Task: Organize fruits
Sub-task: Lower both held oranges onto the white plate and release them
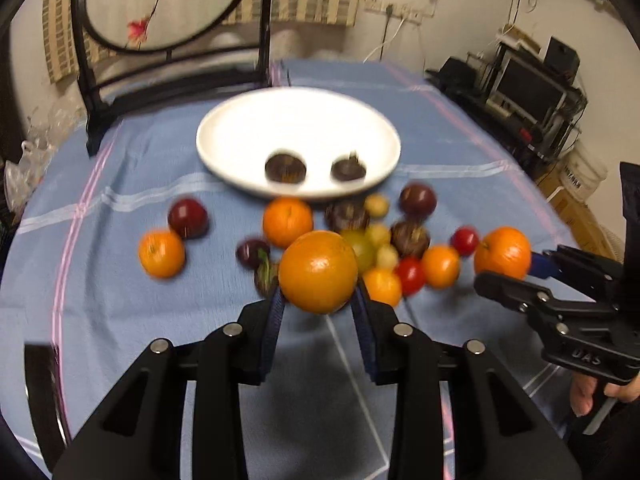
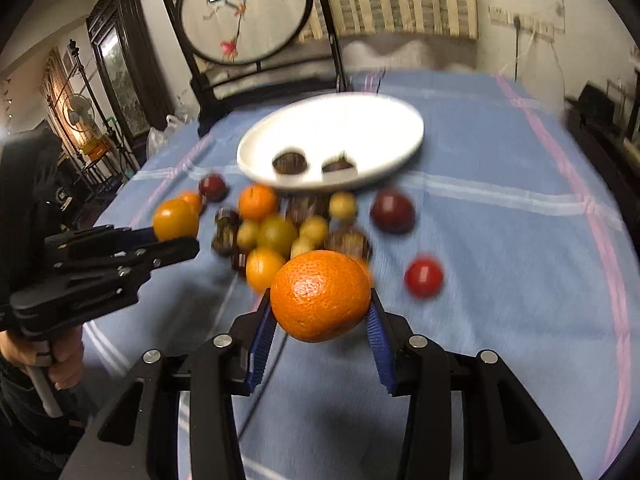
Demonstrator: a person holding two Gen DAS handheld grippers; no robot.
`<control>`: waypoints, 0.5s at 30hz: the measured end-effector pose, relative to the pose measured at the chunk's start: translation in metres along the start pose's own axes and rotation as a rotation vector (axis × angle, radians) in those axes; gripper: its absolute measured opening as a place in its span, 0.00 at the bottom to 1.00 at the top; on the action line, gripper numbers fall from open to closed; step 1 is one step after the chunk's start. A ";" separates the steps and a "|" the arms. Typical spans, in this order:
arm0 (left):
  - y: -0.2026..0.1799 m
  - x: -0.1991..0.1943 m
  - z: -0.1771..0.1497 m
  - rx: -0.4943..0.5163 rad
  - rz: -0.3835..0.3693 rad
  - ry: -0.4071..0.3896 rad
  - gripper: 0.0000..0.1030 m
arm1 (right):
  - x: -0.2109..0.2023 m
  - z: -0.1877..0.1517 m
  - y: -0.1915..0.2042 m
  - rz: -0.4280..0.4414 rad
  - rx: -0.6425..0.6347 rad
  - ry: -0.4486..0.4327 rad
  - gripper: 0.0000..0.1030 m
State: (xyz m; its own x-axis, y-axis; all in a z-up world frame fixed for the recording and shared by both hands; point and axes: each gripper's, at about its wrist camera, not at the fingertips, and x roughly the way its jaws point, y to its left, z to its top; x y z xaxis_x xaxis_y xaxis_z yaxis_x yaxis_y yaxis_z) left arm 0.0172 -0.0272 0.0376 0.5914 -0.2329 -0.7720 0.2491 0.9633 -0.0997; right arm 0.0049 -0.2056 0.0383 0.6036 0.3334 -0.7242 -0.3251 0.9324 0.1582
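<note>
A white plate (image 1: 224,120) (image 2: 400,120) sits mid-table with two dark mangosteens (image 1: 286,167) (image 2: 290,163) on its near side. In front of it, a loose pile of fruit (image 1: 376,240) (image 2: 280,232) lies on the blue cloth: oranges, red tomatoes, dark plums, small yellow-green fruits and mangosteens. My left gripper (image 1: 318,300) (image 2: 172,236) is shut on a smooth orange (image 1: 318,272) (image 2: 176,220), held above the cloth. Off to the right of the pile, my right gripper (image 2: 320,312) (image 1: 508,270) is shut on a dimpled orange (image 2: 320,296) (image 1: 503,254), also clear of the table.
A black-framed round embroidered screen (image 1: 160,0) (image 2: 244,12) stands at the table's back left. Shelves with electronics (image 1: 532,92) line the right wall beyond the table edge. A lone orange (image 1: 161,254) and a plum (image 1: 188,218) lie left of the pile. A hand (image 2: 60,356) grips the left handle.
</note>
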 end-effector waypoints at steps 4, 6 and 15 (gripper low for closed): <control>0.008 0.005 0.036 -0.022 0.008 -0.041 0.32 | 0.008 0.041 0.005 0.010 -0.009 -0.059 0.43; 0.016 0.019 0.055 -0.048 0.029 -0.043 0.32 | 0.023 0.061 0.002 0.019 0.009 -0.050 0.43; 0.043 0.091 0.098 -0.122 0.091 0.036 0.32 | 0.097 0.098 -0.020 -0.022 0.117 0.036 0.43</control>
State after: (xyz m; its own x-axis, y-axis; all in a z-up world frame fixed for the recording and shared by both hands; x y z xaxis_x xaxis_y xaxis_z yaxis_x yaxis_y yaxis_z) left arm 0.1565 -0.0198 0.0247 0.5791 -0.1406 -0.8031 0.0988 0.9899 -0.1021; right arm 0.1412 -0.1782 0.0308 0.5826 0.3098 -0.7514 -0.2238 0.9499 0.2182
